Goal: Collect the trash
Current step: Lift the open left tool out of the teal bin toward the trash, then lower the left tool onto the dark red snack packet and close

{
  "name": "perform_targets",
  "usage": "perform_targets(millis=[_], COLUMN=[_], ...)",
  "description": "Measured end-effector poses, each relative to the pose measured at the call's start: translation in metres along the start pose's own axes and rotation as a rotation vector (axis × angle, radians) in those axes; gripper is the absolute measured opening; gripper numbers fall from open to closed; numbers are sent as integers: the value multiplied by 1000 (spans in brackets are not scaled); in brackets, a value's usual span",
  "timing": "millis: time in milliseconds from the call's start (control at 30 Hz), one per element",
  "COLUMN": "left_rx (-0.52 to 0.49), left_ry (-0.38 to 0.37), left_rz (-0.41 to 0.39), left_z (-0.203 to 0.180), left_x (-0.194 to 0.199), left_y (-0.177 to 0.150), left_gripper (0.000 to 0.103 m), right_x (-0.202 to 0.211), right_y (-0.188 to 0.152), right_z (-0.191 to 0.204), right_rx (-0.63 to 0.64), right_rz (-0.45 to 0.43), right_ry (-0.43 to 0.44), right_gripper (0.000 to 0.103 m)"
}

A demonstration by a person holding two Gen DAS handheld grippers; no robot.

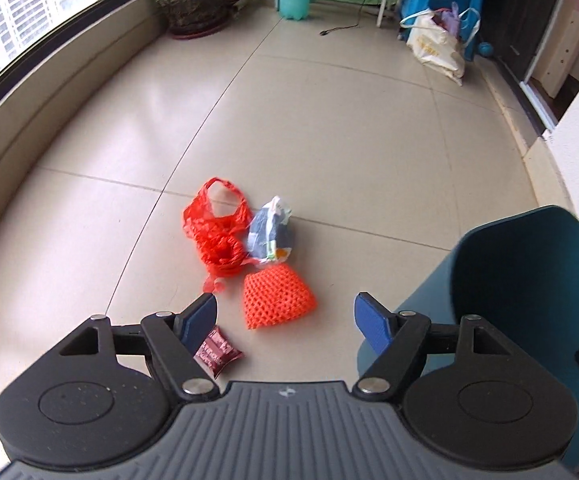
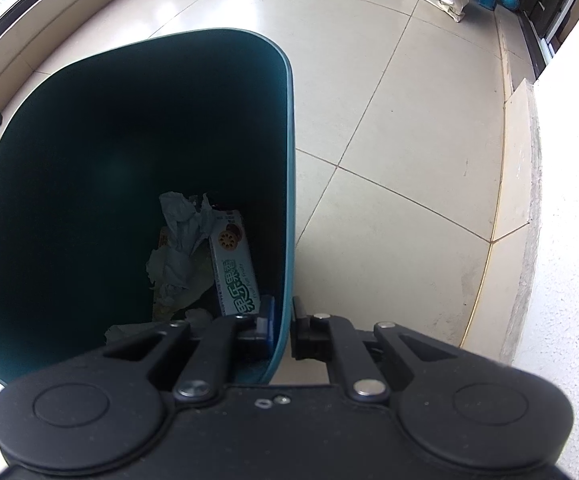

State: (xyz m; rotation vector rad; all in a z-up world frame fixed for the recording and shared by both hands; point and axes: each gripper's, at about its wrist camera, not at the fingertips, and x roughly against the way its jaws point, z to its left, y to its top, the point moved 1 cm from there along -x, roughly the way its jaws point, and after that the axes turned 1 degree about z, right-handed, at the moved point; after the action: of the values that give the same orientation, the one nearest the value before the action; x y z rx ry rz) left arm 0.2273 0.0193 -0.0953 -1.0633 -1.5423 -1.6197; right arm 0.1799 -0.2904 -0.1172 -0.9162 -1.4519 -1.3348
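Both grippers: black linkage, silver rivets, blue fingers (image 1: 372, 322), grey ribbed base.

A long white snack box (image 2: 235, 264) lying inside the teal bin (image 2: 285, 184), lower centre of the right wrist view, bears large green Chinese characters, 果乐果香, with small Latin lettering beside them, seemingly "Fruit Jam Fruits", and a picture of a round biscuit. In the left wrist view, lower left, a dark red wrapper (image 1: 219, 351) on the floor carries white print too blurred to read. The cream tote bag (image 1: 435, 46) at upper right shows yellow lettering, illegible.
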Motion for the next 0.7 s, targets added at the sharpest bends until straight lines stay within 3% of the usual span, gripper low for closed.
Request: perform_targets(millis=[300,700], left_rx=[204,309], left_ry=[-35,51], left_rz=[149,268], left_z=[47,74], left_x=[-84,-181], left_y=[-24,-49], left_gripper=[75,75], right_x=[-2,-14], right_y=[1,2], right_z=[-2,-12], right_rx=[-17,-20], right_rz=[9,47], right_ry=[21,36], right_gripper=[7,8])
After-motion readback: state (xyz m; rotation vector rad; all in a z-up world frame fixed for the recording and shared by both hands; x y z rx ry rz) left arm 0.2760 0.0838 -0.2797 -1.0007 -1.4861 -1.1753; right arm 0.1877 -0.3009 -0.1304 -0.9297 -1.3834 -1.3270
